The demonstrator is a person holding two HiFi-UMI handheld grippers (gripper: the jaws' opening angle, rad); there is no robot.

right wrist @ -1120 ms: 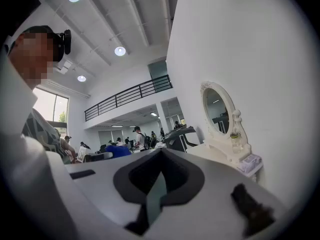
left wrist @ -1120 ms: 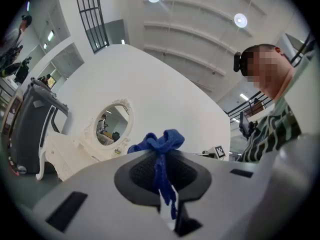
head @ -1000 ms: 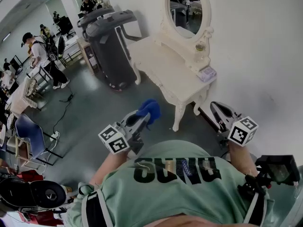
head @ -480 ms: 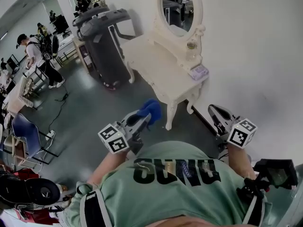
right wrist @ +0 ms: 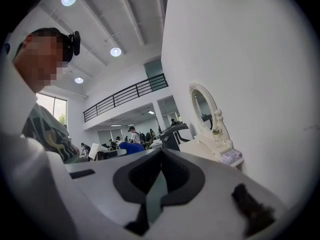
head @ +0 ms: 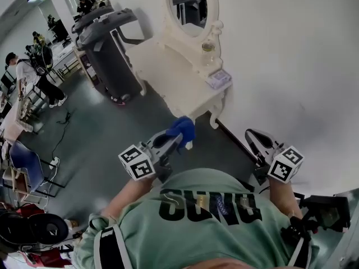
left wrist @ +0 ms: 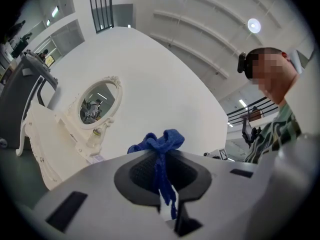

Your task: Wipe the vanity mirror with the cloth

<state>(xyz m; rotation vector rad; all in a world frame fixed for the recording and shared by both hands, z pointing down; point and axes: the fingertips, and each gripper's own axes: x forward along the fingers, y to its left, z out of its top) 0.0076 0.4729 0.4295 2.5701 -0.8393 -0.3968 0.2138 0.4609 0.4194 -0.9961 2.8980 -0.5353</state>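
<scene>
Two grippers are raised in front of us, both short of the white vanity table [head: 168, 74] that stands against the wall. Our left gripper [head: 171, 140] has its jaws clamped on the blue cloth [head: 182, 129]. It aims toward the table's near front corner, well apart from it. In the left gripper view, the cloth [left wrist: 159, 145] runs as a narrow strip along the seam between the jaws. Its long axis follows the gripper's own line, and it ends in a bunched knot that spills sideways past the tips.

Our right gripper [head: 253, 139] is on the wall side of the table's near end. Its jaws are pressed together with nothing between them, as the right gripper view [right wrist: 159, 176] shows.

We see the oval vanity mirror [head: 189, 4] at the table's far edge, against the wall. Its long axis is upright and its glass faces out over the tabletop. A small box [head: 219, 78] lies on the table's near corner.
</scene>
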